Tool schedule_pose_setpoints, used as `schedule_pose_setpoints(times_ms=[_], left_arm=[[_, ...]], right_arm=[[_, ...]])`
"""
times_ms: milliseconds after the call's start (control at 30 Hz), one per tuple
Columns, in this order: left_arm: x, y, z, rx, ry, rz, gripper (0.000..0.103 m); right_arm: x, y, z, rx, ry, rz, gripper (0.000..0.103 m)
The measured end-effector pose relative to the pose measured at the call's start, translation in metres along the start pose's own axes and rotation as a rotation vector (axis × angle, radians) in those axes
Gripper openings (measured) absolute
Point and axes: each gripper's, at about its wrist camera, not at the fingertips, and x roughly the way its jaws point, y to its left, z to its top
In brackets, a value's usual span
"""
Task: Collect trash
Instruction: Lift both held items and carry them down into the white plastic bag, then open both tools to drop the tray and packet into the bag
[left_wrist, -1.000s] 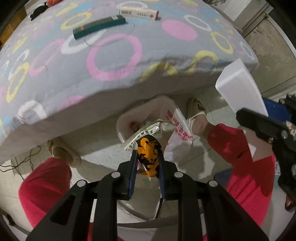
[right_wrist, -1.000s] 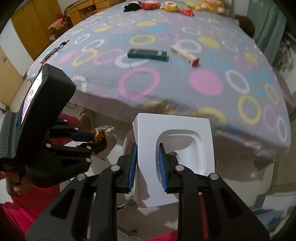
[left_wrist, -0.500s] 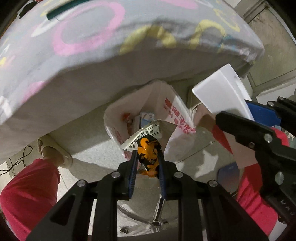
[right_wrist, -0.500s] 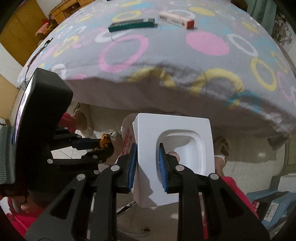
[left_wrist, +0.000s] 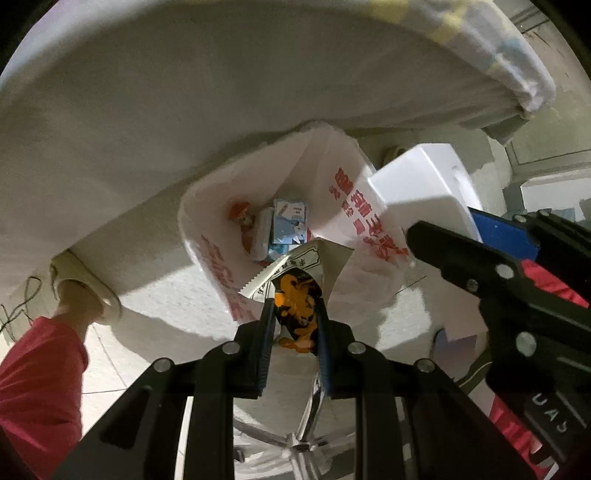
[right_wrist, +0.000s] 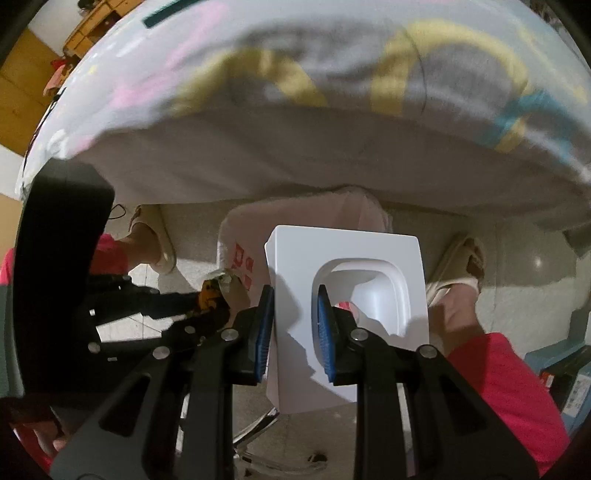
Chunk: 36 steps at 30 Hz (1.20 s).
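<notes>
My left gripper (left_wrist: 293, 325) is shut on an orange and black snack wrapper (left_wrist: 297, 306), held just above the near rim of an open white plastic bag with red print (left_wrist: 354, 206). The bag stands on the floor under the bed edge and holds a blue carton (left_wrist: 288, 221) and other scraps. My right gripper (right_wrist: 293, 325) is shut on a white moulded packaging tray (right_wrist: 354, 280), held over the bag's right side; the tray also shows in the left wrist view (left_wrist: 424, 192). The left gripper with the wrapper (right_wrist: 208, 295) shows at the left of the right wrist view.
The bed with its ringed grey sheet (right_wrist: 332, 92) overhangs the bag. The person's slippered feet (right_wrist: 159, 243) and red trousers (left_wrist: 37, 369) flank the bag. A chrome chair base (left_wrist: 299, 439) lies below. Blue boxes (right_wrist: 561, 369) sit at the right.
Both grippers have dropped from bed-top height toward the floor and closer to the bag. The bag's opening now fills the left wrist view. Both grips are unchanged.
</notes>
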Motion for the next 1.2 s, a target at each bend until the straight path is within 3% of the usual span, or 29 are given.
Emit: schedule_pose_setpoints(times_ms=[200, 567, 1200], left_arm=[[0.028, 0.008, 0.009, -0.041, 0.039, -0.054, 0.022], [0.065, 0.020, 0.015, -0.060, 0.117, -0.023, 0.022], [0.100, 0.028, 0.028, -0.140, 0.190, -0.066, 0.022]], right_arm=[[0.031, -0.010, 0.007, 0.083, 0.033, 0.032, 0.023], [0.084, -0.029, 0.011, 0.211, 0.089, 0.060, 0.024], [0.128, -0.045, 0.017, 0.319, 0.151, 0.114, 0.024]])
